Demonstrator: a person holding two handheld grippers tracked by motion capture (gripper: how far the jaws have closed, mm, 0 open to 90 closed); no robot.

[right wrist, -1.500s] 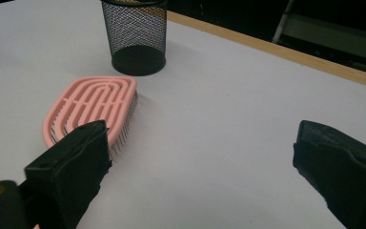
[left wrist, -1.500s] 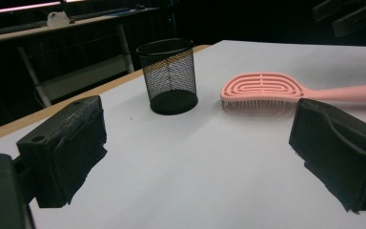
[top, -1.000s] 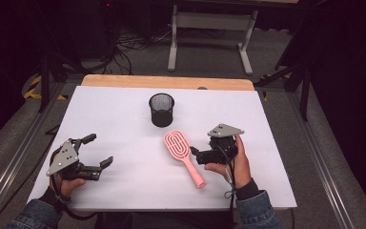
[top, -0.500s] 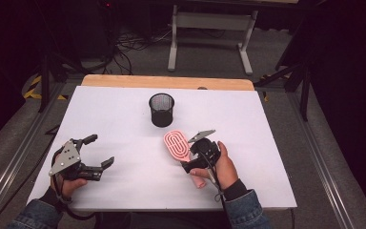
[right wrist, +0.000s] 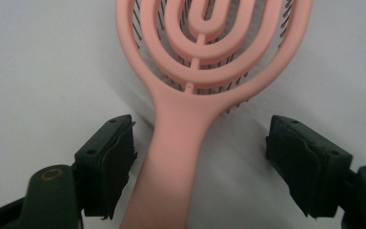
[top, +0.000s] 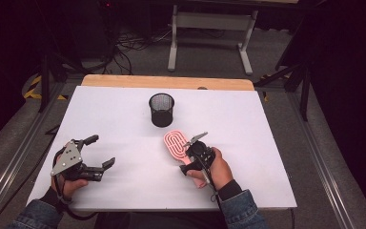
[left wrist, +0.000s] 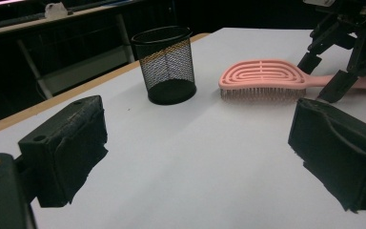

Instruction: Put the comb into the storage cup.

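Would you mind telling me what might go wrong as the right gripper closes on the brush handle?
The right gripper straddles the pink brush handle off-centre, nearer one pad; closing could swivel the brush. It lies bristles-down, so it may rock. The mesh cup stands just beyond and could be knocked on lifting.

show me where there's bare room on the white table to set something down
Bare: the far-left corner left of the black mesh cup, the whole right side beyond the right gripper, and the middle strip between it and the left gripper. Crowded: around the pink plastic hairbrush, whose handle lies between the right gripper's closing jaws.
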